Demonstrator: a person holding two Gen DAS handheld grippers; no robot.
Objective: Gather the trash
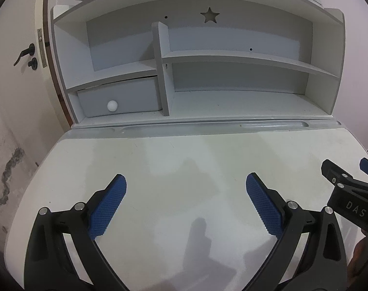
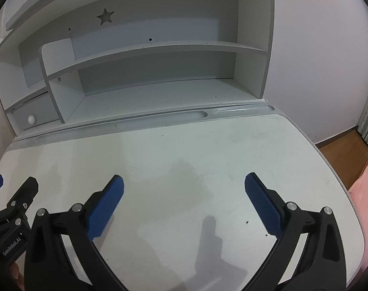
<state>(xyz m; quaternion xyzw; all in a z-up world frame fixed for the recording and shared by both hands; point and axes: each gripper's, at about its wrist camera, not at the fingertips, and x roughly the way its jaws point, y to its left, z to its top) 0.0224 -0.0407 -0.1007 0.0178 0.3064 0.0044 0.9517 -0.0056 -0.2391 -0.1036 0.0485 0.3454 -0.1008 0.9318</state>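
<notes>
My left gripper point(image 1: 186, 181) is open and empty above the white desk top point(image 1: 174, 160). My right gripper point(image 2: 184, 181) is open and empty above the same desk top point(image 2: 174, 155). The right gripper also shows at the right edge of the left wrist view point(image 1: 349, 191). The left gripper shows at the left edge of the right wrist view point(image 2: 14, 201). I see no piece of trash on the desk in either view, only small dark specks point(image 2: 246, 222).
A white hutch with shelves point(image 1: 232, 58) and a star cut-out point(image 1: 209, 15) stands at the back of the desk. A grey drawer with a white knob point(image 1: 112, 105) is at its lower left. A door point(image 1: 26, 55) is left, wooden floor point(image 2: 341, 155) right.
</notes>
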